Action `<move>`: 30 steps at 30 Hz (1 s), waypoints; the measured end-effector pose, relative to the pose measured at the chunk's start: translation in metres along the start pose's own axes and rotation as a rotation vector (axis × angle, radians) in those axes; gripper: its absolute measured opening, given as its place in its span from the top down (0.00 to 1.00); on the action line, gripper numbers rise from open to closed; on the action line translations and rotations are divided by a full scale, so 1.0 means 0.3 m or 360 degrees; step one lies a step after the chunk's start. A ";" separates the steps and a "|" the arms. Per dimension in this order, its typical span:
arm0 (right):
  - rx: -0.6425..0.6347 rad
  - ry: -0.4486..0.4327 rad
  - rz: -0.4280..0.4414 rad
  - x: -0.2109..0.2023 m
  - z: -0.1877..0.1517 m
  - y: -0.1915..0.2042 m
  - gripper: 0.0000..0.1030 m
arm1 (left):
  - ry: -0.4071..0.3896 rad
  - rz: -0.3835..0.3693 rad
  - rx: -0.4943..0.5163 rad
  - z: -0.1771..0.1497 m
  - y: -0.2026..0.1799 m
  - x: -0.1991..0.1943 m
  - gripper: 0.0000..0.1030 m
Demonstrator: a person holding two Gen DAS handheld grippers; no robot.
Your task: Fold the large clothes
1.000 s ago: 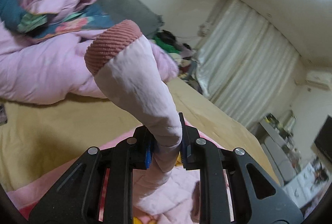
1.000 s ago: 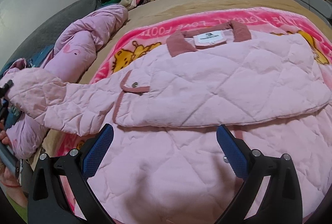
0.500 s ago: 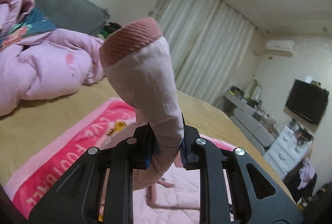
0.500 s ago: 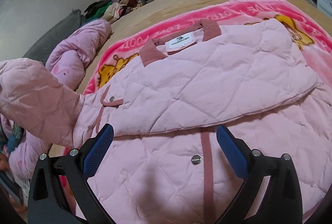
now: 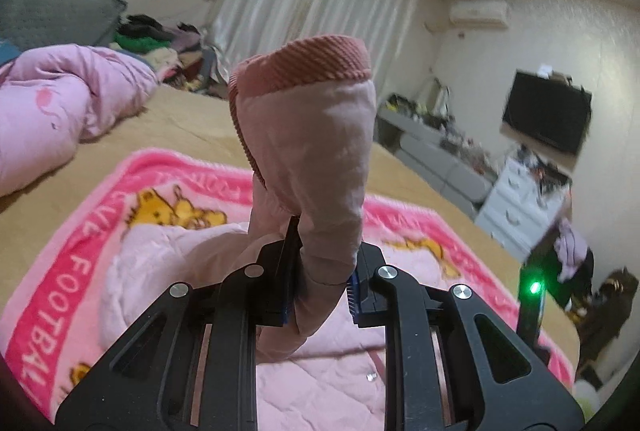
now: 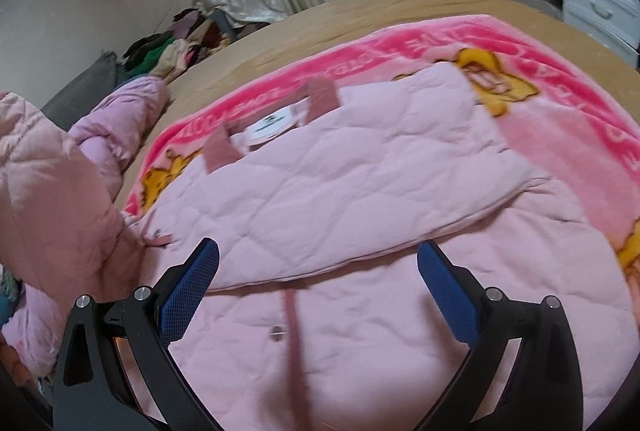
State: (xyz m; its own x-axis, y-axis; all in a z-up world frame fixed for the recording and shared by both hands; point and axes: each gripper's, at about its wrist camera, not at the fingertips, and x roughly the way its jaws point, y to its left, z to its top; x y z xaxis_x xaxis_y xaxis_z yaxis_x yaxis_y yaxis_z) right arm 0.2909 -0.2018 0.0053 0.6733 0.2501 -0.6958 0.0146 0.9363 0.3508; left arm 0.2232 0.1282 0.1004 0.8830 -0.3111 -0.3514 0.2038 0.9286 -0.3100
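Observation:
A pale pink quilted jacket point(image 6: 360, 199) lies spread on a pink cartoon blanket point(image 6: 568, 91) on the bed, collar and white label at the far side. My left gripper point(image 5: 322, 271) is shut on the jacket's left sleeve point(image 5: 316, 151), which stands up above the jaws with its ribbed dusty-pink cuff point(image 5: 316, 61) on top. The lifted sleeve shows at the left edge of the right wrist view point(image 6: 48, 199). My right gripper point(image 6: 318, 291) is open and empty, hovering just above the jacket's front by the snap placket point(image 6: 294, 343).
A rumpled pink duvet point(image 5: 60, 111) lies at the bed's left side. A heap of clothes point(image 6: 180, 43) sits by the curtains. Tan bedsheet point(image 6: 360, 7) surrounds the blanket. A TV point(image 5: 546, 119), white drawers point(image 5: 520, 207) and grey bench stand at the right.
My left gripper has swung the held sleeve rightward, from over the duvet side to above the jacket. My right gripper stayed open and drifted a little over the jacket front.

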 end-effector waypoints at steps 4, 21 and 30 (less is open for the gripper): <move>0.0049 -0.0004 -0.0062 -0.008 0.003 -0.079 0.04 | 0.0131 -0.0017 0.0079 -0.076 -0.052 0.083 0.88; 0.0240 0.0038 -0.0097 -0.039 -0.030 -0.269 0.04 | 0.0491 0.0112 0.0726 -0.403 -0.275 0.295 0.85; 0.0248 0.0036 -0.0096 -0.051 -0.027 -0.271 0.04 | 0.0684 0.0126 0.1008 -0.552 -0.358 0.330 0.49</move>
State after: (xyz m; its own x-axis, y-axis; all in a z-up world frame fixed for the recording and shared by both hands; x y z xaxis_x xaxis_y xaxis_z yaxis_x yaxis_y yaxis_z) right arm 0.2733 -0.2797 -0.0177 0.6508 0.2019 -0.7319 0.1699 0.9008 0.3996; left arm 0.2189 -0.0359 -0.0473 0.6894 -0.1701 -0.7041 0.4647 0.8495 0.2498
